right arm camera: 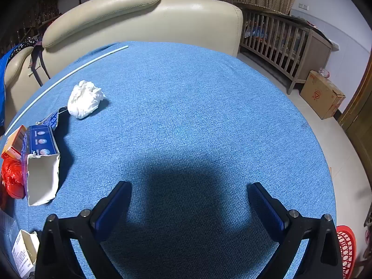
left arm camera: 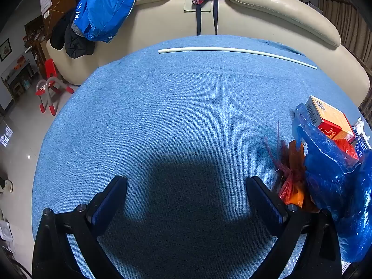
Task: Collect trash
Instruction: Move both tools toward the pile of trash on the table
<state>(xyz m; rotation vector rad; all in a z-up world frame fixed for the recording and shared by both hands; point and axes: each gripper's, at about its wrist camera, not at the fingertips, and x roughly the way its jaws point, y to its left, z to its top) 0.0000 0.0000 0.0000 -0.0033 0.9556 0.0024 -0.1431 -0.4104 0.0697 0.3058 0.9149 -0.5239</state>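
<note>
Trash lies on the blue-carpeted table (left arm camera: 176, 107). In the left wrist view a crumpled blue plastic bag (left arm camera: 334, 181), a red-and-orange wrapper (left arm camera: 291, 186) and an orange-red box (left arm camera: 330, 118) lie at the right. My left gripper (left arm camera: 186, 186) is open and empty, left of them. In the right wrist view a crumpled white tissue (right arm camera: 84, 98), a torn blue-and-white carton (right arm camera: 41, 162), a red plastic bag (right arm camera: 12, 179), an orange box (right arm camera: 14, 143) and a white box (right arm camera: 24, 253) lie at the left. My right gripper (right arm camera: 189, 191) is open and empty over bare carpet.
A long white rod (left arm camera: 234, 51) lies near the table's far edge. A cream sofa (left arm camera: 255, 16) stands behind, with a blue jacket (left arm camera: 104, 9) on it. A red basket (right arm camera: 346, 246) is at the lower right; a cardboard box (right arm camera: 322, 94) and wooden crib (right arm camera: 286, 44) stand beyond.
</note>
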